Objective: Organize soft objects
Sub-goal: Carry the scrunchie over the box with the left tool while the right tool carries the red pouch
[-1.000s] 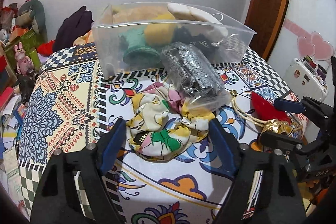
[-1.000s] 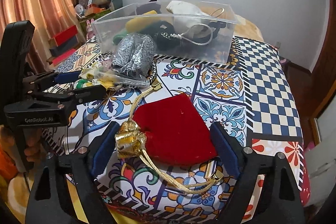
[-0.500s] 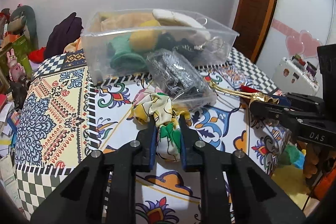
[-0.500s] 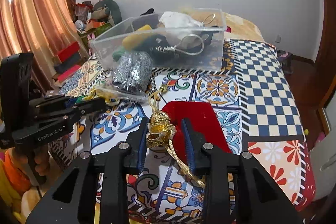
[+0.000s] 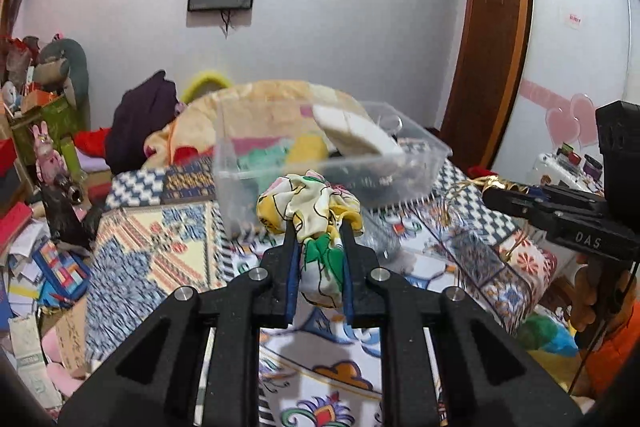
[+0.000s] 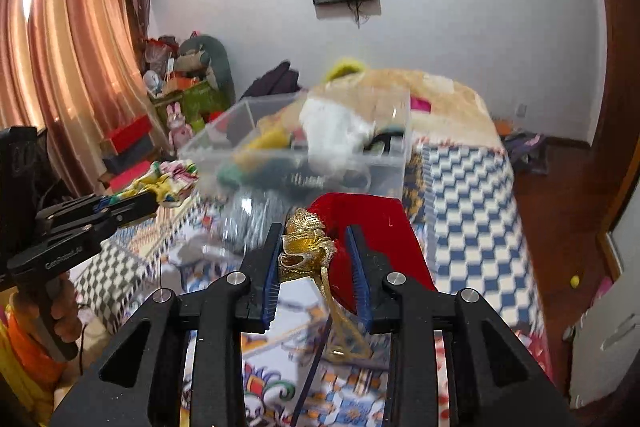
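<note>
The left gripper (image 5: 318,239) had its jaws clamped on the floral scrunchie (image 5: 310,203), held clear of the bed. The right gripper (image 6: 314,247) had its jaws narrow, pinching the red pouch (image 6: 376,227) at its gold-tied neck. The clear bin (image 5: 332,155) stood ahead of both jaws. Judged step: carrying; next, release over the bin.

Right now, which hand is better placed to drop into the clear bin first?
Left, marginally. Its tongs hold the floral cloth directly before the clear bin; the right tongs, holding the red pouch, sit off its corner.
</note>
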The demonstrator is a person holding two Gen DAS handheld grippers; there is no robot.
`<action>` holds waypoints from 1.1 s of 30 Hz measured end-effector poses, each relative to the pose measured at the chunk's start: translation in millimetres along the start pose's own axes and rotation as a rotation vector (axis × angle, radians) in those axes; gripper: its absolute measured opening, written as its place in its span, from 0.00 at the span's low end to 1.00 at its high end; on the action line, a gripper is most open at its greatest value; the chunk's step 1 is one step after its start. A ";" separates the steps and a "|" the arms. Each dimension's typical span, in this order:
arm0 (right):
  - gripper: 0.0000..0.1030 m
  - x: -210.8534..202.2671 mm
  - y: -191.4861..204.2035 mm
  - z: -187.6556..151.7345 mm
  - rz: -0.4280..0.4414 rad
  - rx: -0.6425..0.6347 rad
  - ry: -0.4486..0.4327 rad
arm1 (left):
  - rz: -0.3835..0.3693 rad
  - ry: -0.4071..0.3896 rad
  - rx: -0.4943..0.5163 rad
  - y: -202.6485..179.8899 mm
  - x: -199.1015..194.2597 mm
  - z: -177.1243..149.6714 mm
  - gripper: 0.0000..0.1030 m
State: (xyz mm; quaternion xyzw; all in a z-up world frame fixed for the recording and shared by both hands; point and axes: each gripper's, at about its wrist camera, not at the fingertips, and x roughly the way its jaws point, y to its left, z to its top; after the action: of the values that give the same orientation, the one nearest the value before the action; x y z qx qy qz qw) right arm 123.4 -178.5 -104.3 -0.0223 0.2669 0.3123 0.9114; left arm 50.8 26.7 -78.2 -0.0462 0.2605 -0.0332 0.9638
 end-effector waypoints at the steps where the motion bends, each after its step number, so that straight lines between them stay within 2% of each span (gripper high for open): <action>1: 0.27 -0.8 -0.1 5.0 0.004 0.000 -0.011 | 0.009 -0.012 0.000 1.5 -0.9 4.8 0.16; 9: 0.27 1.2 -0.6 43.2 0.000 -0.006 -0.119 | 0.049 -0.087 0.012 9.6 5.0 39.8 0.17; 16: 0.27 24.5 5.2 62.0 -0.023 -0.025 -0.132 | 0.070 -0.105 -0.001 18.6 24.8 61.8 0.17; 21: 0.27 46.3 6.0 69.2 -0.026 -0.028 -0.112 | 0.069 -0.061 -0.005 23.3 50.2 66.0 0.17; 29: 0.27 85.2 -5.9 58.3 -0.038 0.006 -0.020 | 0.085 0.033 -0.010 34.5 94.1 60.1 0.17; 33: 0.28 92.2 -11.2 53.0 -0.020 0.022 0.012 | 0.051 0.073 -0.027 36.5 107.5 58.1 0.17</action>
State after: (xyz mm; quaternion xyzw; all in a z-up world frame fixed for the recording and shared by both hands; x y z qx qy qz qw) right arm 216.0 -125.2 -106.5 -0.0167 0.2757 0.2999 0.9131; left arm 174.3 57.6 -85.7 -0.0511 0.2973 -0.0066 0.9534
